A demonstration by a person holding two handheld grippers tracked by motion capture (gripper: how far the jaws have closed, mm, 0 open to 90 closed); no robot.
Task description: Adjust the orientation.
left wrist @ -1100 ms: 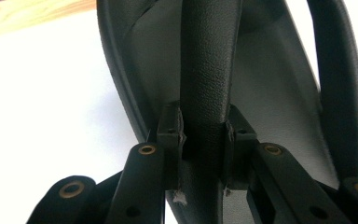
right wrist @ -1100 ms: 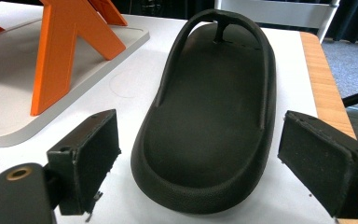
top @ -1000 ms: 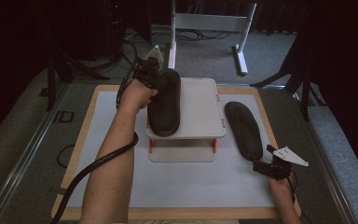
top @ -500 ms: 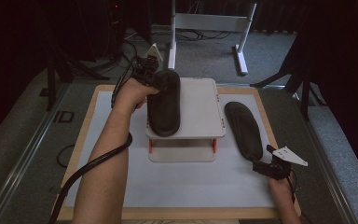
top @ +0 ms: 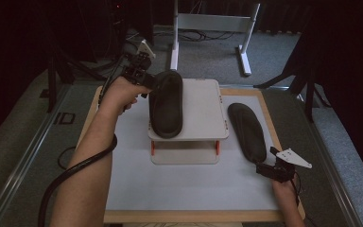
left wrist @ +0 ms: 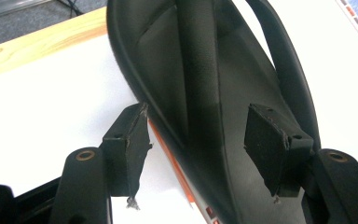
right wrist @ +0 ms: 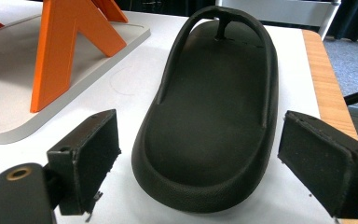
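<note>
Black flip-flop (top: pixel 166 103) on rack (top: pixel 203 113); left tongs (left wrist: pixel 205 140) astride it, right tongs (right wrist: pixel 214 163) apart.

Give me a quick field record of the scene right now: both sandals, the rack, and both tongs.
sandal on rack: lies on the top shelf of the white rack, toe end at the far side
sandal on table: flat on the white mat, right of the rack
left tongs: open, jaws either side of the racked sandal's edge
right tongs: open, jaws just short of the table sandal's heel, not touching
</note>
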